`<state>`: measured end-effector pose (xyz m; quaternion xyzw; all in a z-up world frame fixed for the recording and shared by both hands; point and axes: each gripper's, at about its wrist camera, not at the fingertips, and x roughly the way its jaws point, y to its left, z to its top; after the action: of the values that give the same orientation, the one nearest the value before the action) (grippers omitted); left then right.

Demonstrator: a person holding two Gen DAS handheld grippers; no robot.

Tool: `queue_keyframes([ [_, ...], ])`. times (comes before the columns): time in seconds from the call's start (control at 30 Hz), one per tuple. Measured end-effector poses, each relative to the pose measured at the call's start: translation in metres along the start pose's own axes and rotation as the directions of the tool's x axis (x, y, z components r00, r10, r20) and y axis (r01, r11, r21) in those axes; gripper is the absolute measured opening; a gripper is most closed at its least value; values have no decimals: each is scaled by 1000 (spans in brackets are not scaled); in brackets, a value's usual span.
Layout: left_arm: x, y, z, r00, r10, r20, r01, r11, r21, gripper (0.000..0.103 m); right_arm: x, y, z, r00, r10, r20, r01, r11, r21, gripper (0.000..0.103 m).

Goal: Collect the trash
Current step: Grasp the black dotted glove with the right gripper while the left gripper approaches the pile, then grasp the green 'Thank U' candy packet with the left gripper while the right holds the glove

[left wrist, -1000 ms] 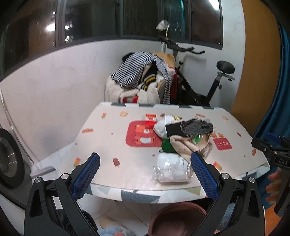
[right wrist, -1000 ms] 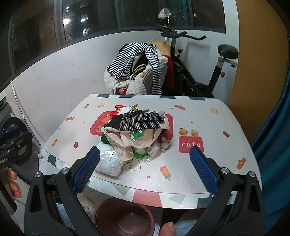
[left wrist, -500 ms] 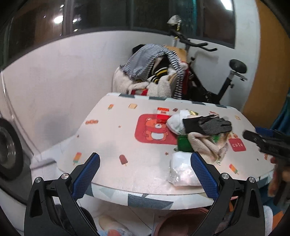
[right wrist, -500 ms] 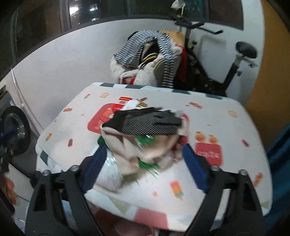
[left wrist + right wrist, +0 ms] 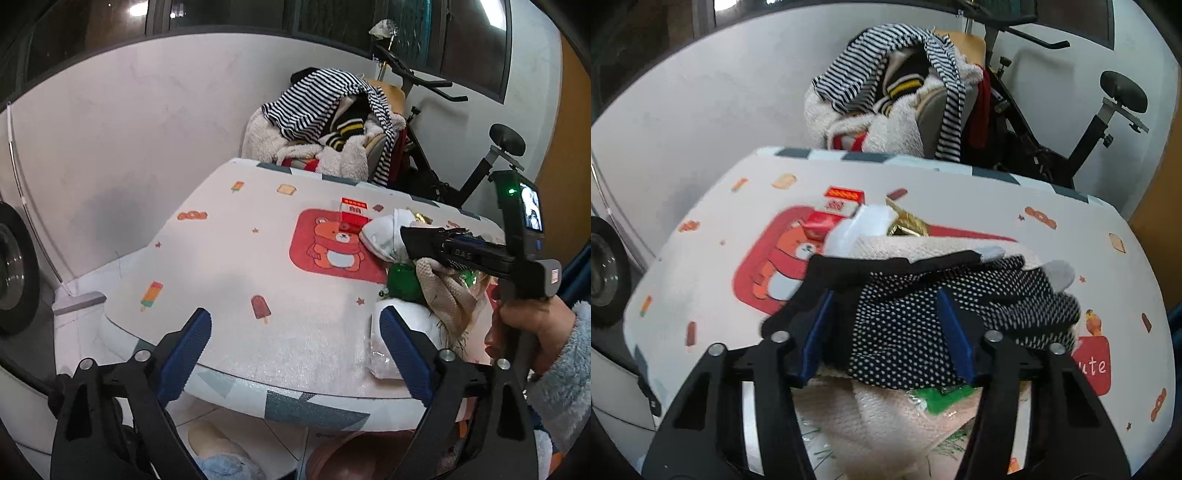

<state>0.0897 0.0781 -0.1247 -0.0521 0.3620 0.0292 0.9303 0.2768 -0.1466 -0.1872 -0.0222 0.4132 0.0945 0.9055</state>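
Dotted glove (image 5: 905,325) lies between the closing right tongs (image 5: 884,332), while left tongs (image 5: 295,350) hang spread, also closing.

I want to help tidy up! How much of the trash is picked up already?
Nothing looks collected yet: the pile still sits on the table. Right now the right claw is closing around the dotted glove on top. The left claw hangs open over the table's edge. The red box and the white bag remain.
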Motion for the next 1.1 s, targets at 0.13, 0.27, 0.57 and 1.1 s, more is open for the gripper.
queue_keyframes([
  [0.13, 5, -2, -3, 1000, -25, -6, 25, 1000, -2, 85, -4, -3, -1, 1000, 21, 2, -21, 1000, -19, 9],
  [0.27, 8, -7, -3, 999, -52, -13, 52, 999, -8, 82, -36, -10, 4, 993, 71, 99, -70, 997, -15, 8],
  [0.57, 2, -28, -3, 994, -109, -11, 109, 994, 10, 77, -142, -67, 7, 937, 59, 345, -90, 993, 73, 7],
  [1.1, 40, -118, 10, 941, -320, -114, 329, 942, 71, 45, -130, -152, -112, 981, 21, 191, -74, 958, 276, 7],
])
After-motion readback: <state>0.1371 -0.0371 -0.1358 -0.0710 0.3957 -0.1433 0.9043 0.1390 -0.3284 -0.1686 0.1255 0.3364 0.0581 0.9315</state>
